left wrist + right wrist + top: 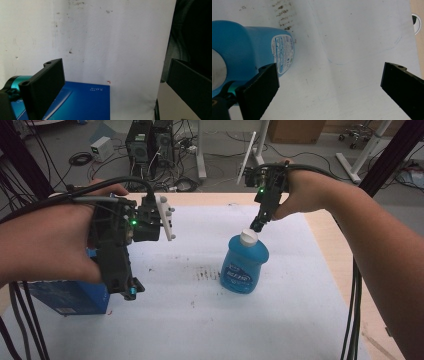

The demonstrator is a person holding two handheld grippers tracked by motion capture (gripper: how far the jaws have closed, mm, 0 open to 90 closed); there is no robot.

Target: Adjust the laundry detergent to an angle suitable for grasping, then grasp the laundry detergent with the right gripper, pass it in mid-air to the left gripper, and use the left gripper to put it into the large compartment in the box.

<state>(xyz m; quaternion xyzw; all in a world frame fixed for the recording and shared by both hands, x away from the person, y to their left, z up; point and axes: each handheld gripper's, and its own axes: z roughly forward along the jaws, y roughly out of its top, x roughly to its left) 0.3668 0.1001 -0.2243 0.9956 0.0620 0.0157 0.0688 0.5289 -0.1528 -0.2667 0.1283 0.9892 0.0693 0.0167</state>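
Table (320,320) with white sheet (200,320), blue box, blue bottle; both grippers up, jaws wide, nothing held.

Largest first: sheet covers most of the tabletop, dark smudges near its middle just left of the bottle. Box (70,297) lies flat at the sheet's near-left edge, under the left gripper (127,292); in the left gripper view its blue top (82,102) sits below and between the jaws, no contact. Bottle (245,262) stands upright mid-sheet, white cap (248,236) on, label facing the camera. Right gripper (257,225) points down, tip just above and beside the cap; right gripper view puts the bottle (242,47) off by the left jaw, not between the jaws, which stand wide apart over bare sheet.
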